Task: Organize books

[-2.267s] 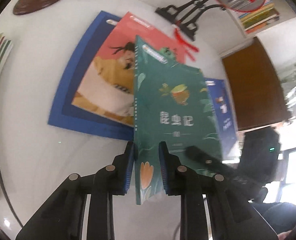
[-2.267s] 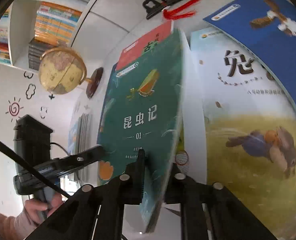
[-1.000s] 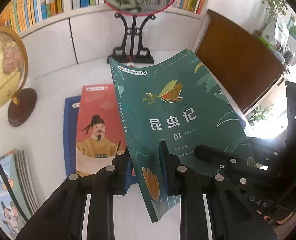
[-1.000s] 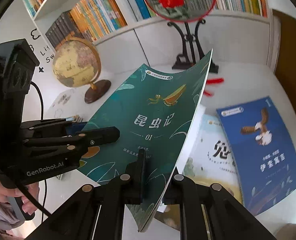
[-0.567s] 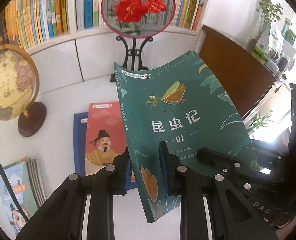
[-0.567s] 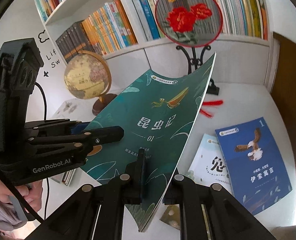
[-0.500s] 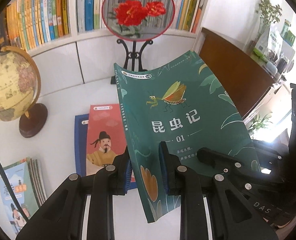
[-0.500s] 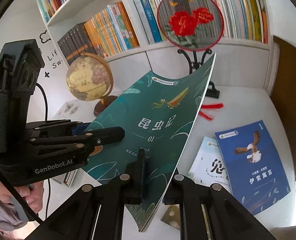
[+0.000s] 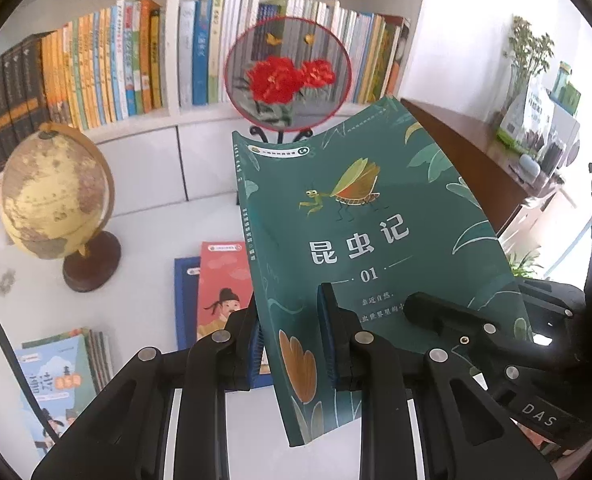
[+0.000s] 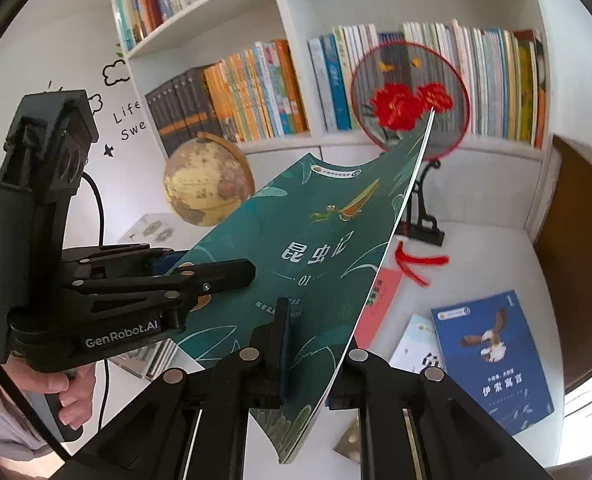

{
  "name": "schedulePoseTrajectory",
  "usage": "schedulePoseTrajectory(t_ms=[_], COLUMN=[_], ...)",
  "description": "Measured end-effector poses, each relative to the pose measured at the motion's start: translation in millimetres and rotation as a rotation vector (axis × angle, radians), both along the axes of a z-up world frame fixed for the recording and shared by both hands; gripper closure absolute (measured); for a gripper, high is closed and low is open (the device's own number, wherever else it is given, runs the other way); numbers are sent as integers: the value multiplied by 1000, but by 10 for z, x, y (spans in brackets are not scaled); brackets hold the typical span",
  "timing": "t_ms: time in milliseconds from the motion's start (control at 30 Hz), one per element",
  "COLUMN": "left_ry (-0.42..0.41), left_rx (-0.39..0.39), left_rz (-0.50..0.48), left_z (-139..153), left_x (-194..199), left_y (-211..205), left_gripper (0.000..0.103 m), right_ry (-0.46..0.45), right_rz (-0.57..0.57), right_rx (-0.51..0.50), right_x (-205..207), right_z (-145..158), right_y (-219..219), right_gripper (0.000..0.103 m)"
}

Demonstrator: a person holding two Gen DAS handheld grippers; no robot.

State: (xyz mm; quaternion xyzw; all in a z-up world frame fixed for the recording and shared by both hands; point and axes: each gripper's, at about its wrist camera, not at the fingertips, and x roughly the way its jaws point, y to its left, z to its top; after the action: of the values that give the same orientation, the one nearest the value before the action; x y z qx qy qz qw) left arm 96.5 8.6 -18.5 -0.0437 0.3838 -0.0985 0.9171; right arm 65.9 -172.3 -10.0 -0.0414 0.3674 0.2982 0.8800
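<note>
On your left, the left gripper [image 9: 291, 340] is clamped on the spine-side lower edge of the green insect book [image 9: 360, 240], which hangs in the air above the white table [image 9: 143, 232], clear of everything on it. Keep that pinch firm; the thin cover already bows between your two holds, so move both hands as one and do not pull them apart. Below the book lie the red portrait book [image 9: 219, 280] on a blue one, with the globe [image 9: 51, 192] near them to the left, so steer clear of it. In the middle, the round embroidered fan on its stand [image 10: 410, 100] sits right in front of the filled shelf row [image 10: 255, 92]; I judge you need to lift over or around it and choose a gap before tipping the book upright. On your right, the right gripper [image 10: 316, 354] is closed on the book's open-page edge, near the bottom corner. The blue eagle book [image 10: 492, 352] waits flat on the table.
</note>
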Motion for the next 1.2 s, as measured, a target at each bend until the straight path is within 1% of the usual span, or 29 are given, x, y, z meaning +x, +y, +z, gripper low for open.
schedulePoseTrajectory(t_ms=[267, 500, 667, 833, 1200], left_ry=[-29, -34, -33, -33, -10], left_rx=[-9, -24, -29, -9, -45], left_rz=[42, 94, 130, 166, 267], left_z=[118, 136, 127, 110, -13], left_x=[-169, -351, -475, -596, -878], left_y=[295, 676, 1013, 1330, 2136], left_gripper=[83, 83, 83, 83, 83], right_ry=[-35, -48, -47, -37, -12], right_rz=[24, 66, 93, 130, 230], right_rx=[1, -4, -1, -14, -37], right_x=[-134, -238, -296, -334, -419], right_z=[152, 215, 208, 167, 36], right_y=[264, 647, 1002, 1373, 2212], right_gripper=[92, 92, 92, 91, 91])
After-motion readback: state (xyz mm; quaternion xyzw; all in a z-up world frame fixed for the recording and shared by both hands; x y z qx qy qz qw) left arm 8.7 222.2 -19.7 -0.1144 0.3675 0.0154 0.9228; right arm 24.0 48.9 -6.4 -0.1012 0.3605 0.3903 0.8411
